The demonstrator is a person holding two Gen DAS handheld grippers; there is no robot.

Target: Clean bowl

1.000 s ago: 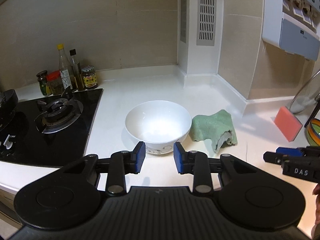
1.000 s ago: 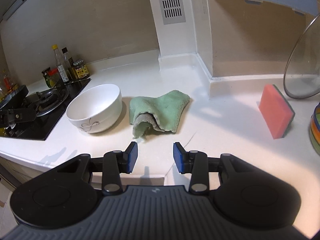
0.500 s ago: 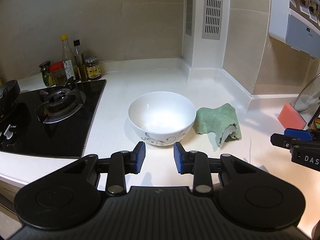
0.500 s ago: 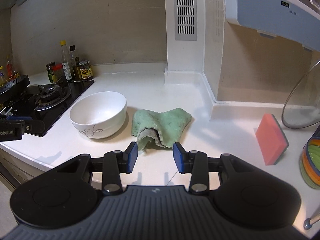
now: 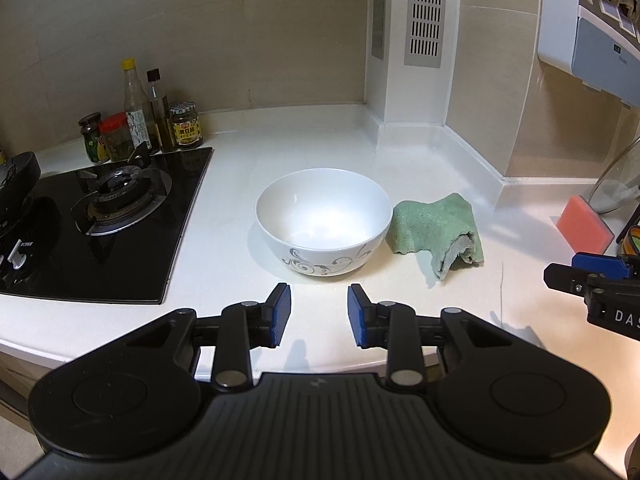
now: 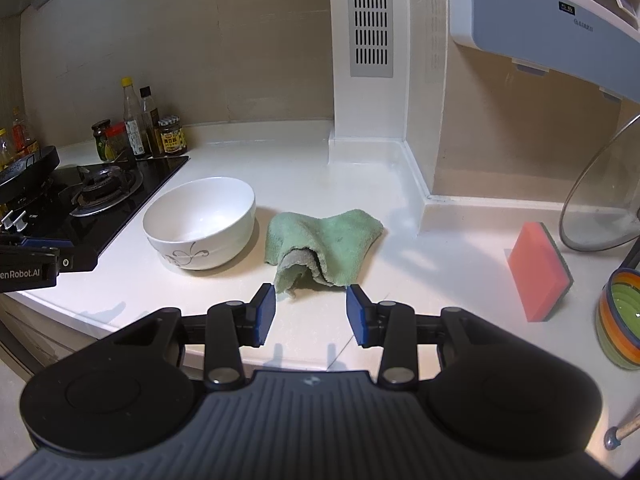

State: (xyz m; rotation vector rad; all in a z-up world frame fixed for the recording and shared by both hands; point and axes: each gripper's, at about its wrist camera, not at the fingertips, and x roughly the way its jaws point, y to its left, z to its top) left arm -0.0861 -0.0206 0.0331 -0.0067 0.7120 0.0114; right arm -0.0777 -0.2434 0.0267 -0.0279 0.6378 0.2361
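A white bowl [image 5: 324, 224] with a grey swirl pattern stands upright on the white counter, also seen as the bowl [image 6: 200, 222] in the right wrist view. A crumpled green cloth [image 5: 438, 232] lies just right of it; the cloth [image 6: 322, 246] sits straight ahead of my right gripper [image 6: 311, 312]. My left gripper [image 5: 319, 314] hovers open just short of the bowl's near side, nothing between its blue pads. The right gripper is open too, its fingers just short of the cloth's near edge.
A black gas hob [image 5: 100, 216] fills the left, with sauce bottles and jars [image 5: 148, 128] behind it. A pink sponge [image 6: 538, 270] leans at the right beside a glass lid [image 6: 600, 200] and a striped bowl [image 6: 620, 320]. A white pillar [image 6: 370, 80] stands behind.
Both grippers have drawn back and risen a little, so bowl and cloth sit farther ahead. The right gripper has swung to face the cloth squarely. Nothing was grasped.
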